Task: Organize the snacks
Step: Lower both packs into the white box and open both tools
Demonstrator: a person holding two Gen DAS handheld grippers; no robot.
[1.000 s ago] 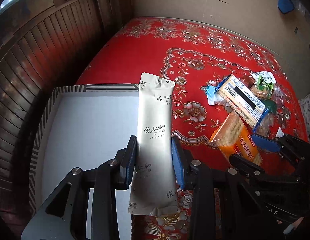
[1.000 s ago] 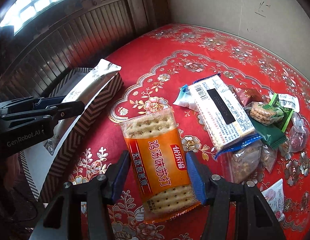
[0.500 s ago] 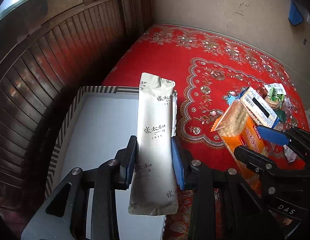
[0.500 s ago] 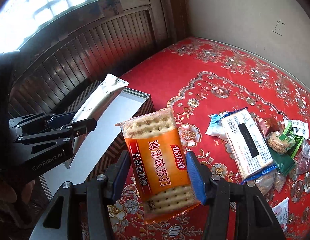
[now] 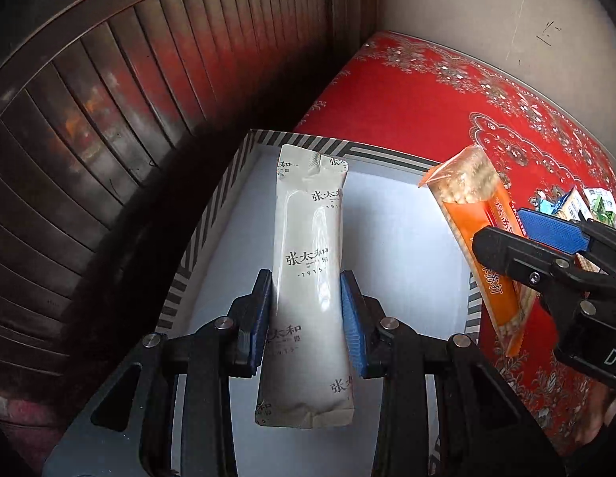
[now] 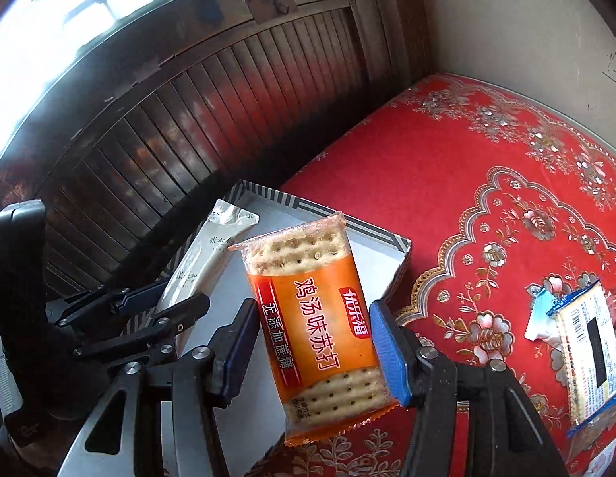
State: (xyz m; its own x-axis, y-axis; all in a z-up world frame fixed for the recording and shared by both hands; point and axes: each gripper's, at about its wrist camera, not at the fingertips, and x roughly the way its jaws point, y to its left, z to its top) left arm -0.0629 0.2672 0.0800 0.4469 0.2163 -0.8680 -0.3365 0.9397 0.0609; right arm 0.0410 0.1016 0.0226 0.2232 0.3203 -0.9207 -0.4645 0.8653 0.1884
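Snacks are up in both grips above the striped box (image 5: 212, 214), which sits at the edge of the red floral desk (image 6: 447, 183) by a dark slatted wall (image 5: 129, 91). Left hand-held gripper (image 5: 306, 320) is clamped on a long pale stick pack (image 5: 308, 262), held over the box's white floor. Right hand-held gripper (image 6: 312, 351) is clamped on an orange cracker packet (image 6: 314, 318), held over the box's near side. More wrapped snacks (image 6: 586, 349) lie on the desk, well apart.
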